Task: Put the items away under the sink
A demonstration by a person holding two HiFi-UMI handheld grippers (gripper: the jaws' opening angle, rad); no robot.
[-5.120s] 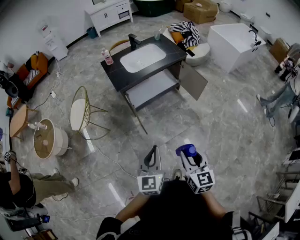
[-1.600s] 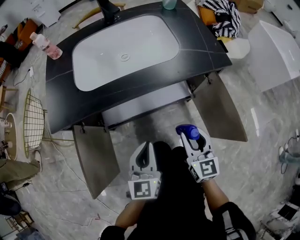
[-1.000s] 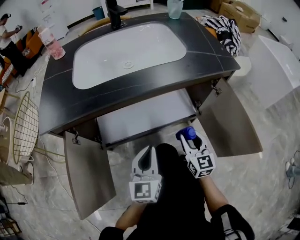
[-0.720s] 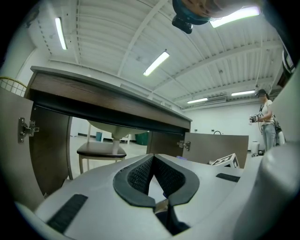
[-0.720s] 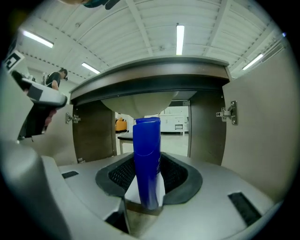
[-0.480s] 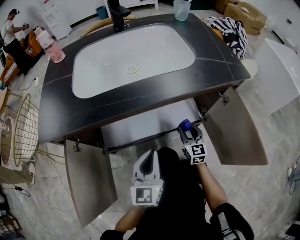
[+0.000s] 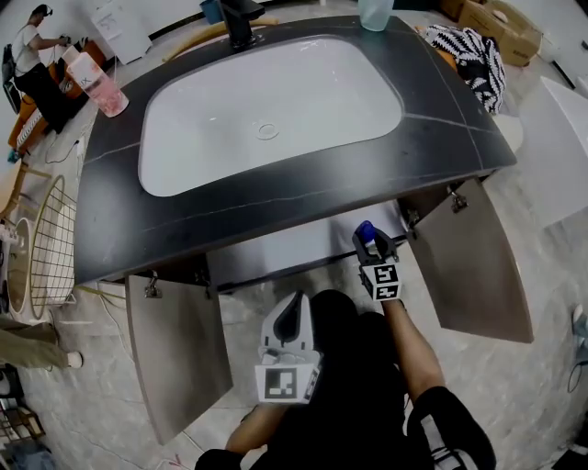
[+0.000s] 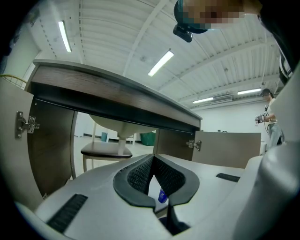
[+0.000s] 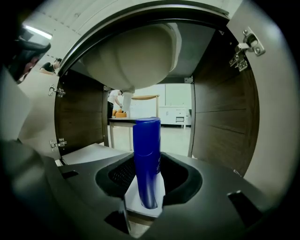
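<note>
The vanity has a black counter point(image 7: 441, 124) and a white basin point(image 7: 266, 101), and both cabinet doors point(image 7: 175, 353) point(image 7: 478, 262) stand wide apart. My right gripper point(image 7: 372, 246) point(image 9: 147, 185) is shut on a blue bottle point(image 7: 366, 230) point(image 9: 146, 159) at the cabinet's front edge, near the right door. In the right gripper view the bottle stands upright under the basin's underside point(image 9: 133, 56), with the pale shelf point(image 9: 89, 152) lower left. My left gripper point(image 7: 293, 314) point(image 8: 153, 176) hangs lower, shut with nothing in it.
A pink bottle point(image 7: 95, 84), a dark faucet point(image 7: 241, 18) and a clear cup point(image 7: 376, 13) stand on the counter. A wire chair point(image 7: 50, 243) is to the left and a striped cloth point(image 7: 478, 50) at the right rear. A person point(image 7: 37, 55) stands far left.
I have come close to the vanity and now look straight down on it. My right gripper has carried the blue bottle forward to the cabinet opening. The left gripper stays back, still shut.
</note>
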